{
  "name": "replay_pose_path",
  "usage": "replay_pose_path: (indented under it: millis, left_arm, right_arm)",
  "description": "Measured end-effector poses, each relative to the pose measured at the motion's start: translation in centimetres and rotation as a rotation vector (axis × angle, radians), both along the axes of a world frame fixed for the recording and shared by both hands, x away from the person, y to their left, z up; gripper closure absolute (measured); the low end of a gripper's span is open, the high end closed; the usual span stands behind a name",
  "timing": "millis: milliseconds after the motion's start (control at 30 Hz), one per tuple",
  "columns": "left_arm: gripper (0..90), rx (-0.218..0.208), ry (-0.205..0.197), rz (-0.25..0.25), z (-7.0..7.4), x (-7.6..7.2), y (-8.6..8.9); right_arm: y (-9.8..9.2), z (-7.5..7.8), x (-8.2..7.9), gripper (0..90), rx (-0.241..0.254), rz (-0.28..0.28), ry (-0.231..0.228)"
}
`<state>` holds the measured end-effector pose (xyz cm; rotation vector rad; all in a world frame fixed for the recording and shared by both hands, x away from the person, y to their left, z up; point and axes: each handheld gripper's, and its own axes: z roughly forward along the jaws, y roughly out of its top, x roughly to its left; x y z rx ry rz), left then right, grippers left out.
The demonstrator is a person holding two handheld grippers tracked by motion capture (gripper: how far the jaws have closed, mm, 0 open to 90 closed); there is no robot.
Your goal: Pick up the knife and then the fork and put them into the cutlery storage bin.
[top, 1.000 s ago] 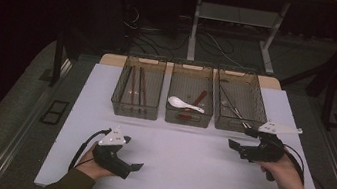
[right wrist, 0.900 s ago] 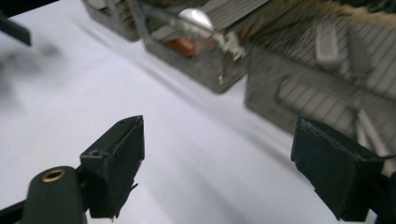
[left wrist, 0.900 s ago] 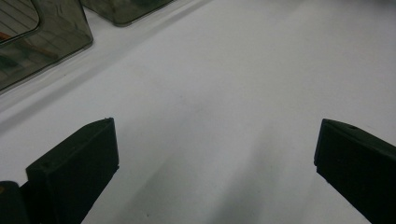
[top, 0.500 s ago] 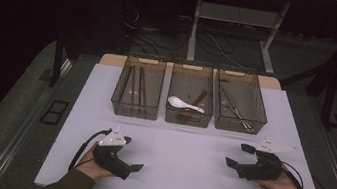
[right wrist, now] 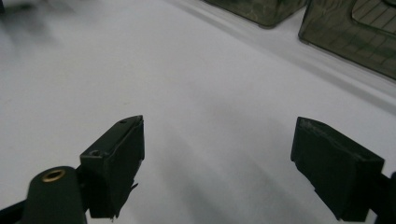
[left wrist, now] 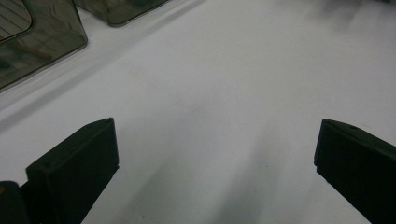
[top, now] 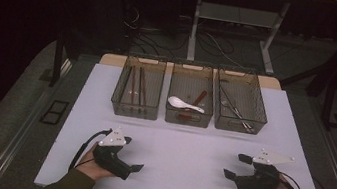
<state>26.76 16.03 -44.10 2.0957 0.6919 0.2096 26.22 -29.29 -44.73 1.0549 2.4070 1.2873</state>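
My left gripper [top: 132, 154] rests low on the white table [top: 189, 148] at the near left, held by a hand, jaws wide apart with nothing between them. Its own view shows the left gripper [left wrist: 215, 163] open over bare white surface. At the near right, my right gripper [top: 235, 166] lies in the other hand, also open and empty. In its own view the right gripper [right wrist: 219, 158] spans bare table too. Both grippers point toward the table's middle.
Three smoky clear bins stand in a row at the far side. The left bin [top: 134, 113] holds dark chopsticks, the middle bin [top: 188, 120] a white spoon [top: 185, 104] and a reddish utensil, the right bin [top: 240, 127] metal utensils. Bin corners [left wrist: 42, 32] [right wrist: 345, 32] show in the gripper views.
My right gripper has come down and back toward the near edge, from beside the right bin to the table surface. The left gripper has stayed put.
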Motion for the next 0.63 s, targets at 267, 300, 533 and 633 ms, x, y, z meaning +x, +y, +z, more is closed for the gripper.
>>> replay_pose_path:
  millis: [267, 300, 533, 633]
  left_arm:
    - [0.0, 0.0, 0.001, 0.0, -0.02, 0.02, 0.02]
    - [0.0, 0.001, 0.0, 0.0, -0.01, 0.02, 0.02]
    - [0.0, 0.002, -0.001, -0.002, 0.0, 0.0, 0.01]
    - [0.0, 0.003, 0.0, -0.002, 0.0, 0.02, 0.01]
  right_arm:
    - [-0.27, -0.23, 0.16, 17.6, -0.01, -0.009, 0.005]
    - [-0.28, -0.23, 0.16, 17.6, -0.01, -0.009, 0.004]
    - [-0.22, -0.3, 0.12, 17.6, -0.017, -0.004, 0.003]
    - [-0.24, -0.26, 0.11, 17.6, -0.013, -0.004, 0.002]
